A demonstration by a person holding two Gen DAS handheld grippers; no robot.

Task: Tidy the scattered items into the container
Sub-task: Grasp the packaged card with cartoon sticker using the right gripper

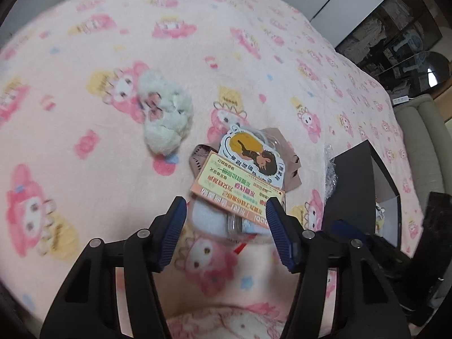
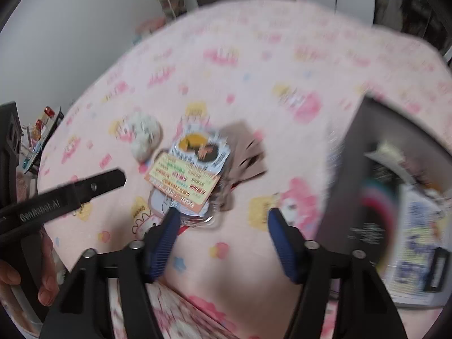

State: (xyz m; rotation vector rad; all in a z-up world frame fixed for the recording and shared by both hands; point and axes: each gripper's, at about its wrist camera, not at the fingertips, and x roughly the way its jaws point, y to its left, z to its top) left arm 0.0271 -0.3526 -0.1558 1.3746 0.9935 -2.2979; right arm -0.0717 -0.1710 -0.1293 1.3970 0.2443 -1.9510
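Note:
A pile of flat items lies on the pink blanket: an orange-and-yellow printed card (image 1: 240, 180) (image 2: 183, 180), a white die-cut sticker card (image 1: 248, 149) (image 2: 203, 147) and brown packets (image 1: 291, 169) (image 2: 248, 152). A fluffy white plush (image 1: 166, 115) (image 2: 144, 135) lies to their left. The black container (image 1: 364, 180) (image 2: 395, 186) stands at the right with items inside. My left gripper (image 1: 226, 209) is open just before the pile's near edge. My right gripper (image 2: 223, 220) is open and empty near the pile, left of the box.
The pink cartoon-print blanket (image 1: 84, 56) covers the whole surface. The left gripper's black arm (image 2: 70, 195) and the hand holding it reach in from the left in the right wrist view. A shelf with small items (image 2: 39, 130) stands beyond the blanket's left edge.

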